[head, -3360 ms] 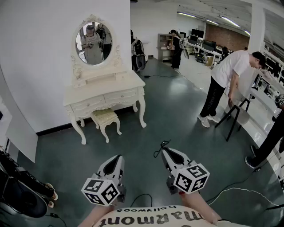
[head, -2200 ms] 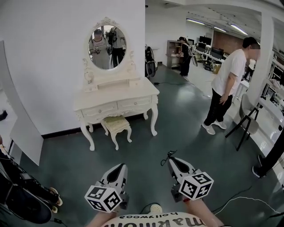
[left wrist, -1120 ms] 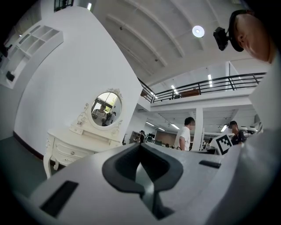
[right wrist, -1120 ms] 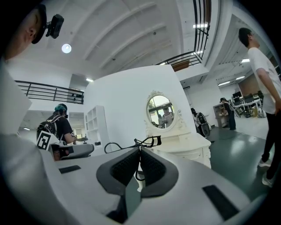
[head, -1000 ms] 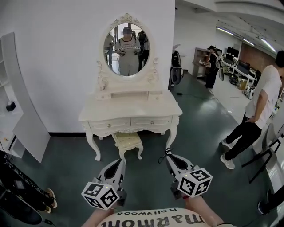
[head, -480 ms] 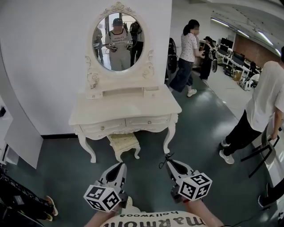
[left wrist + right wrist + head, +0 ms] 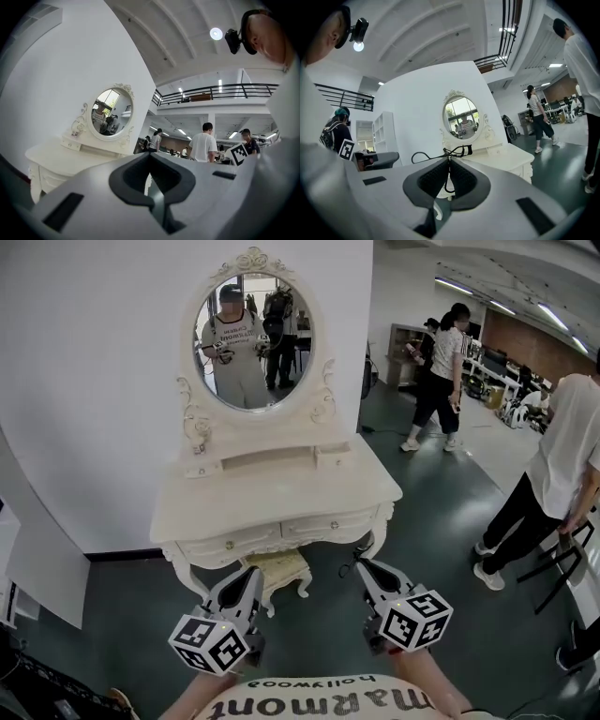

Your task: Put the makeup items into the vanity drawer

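Now | right gripper (image 7: 360, 565): jaws clamped on a black eyelash curler (image 7: 457, 151) (loops poke past the tips), just before the vanity (image 7: 281, 498) | left gripper (image 7: 251, 574): jaws together, empty | vanity drawers (image 7: 330, 525): closed

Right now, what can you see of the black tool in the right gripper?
A thin black metal tool, probably an eyelash curler, pinched crosswise at the jaw tips of the right gripper, which is shut on it. A wire loop sticks out one side, a thicker head the other. It is held in the air, touching nothing else.
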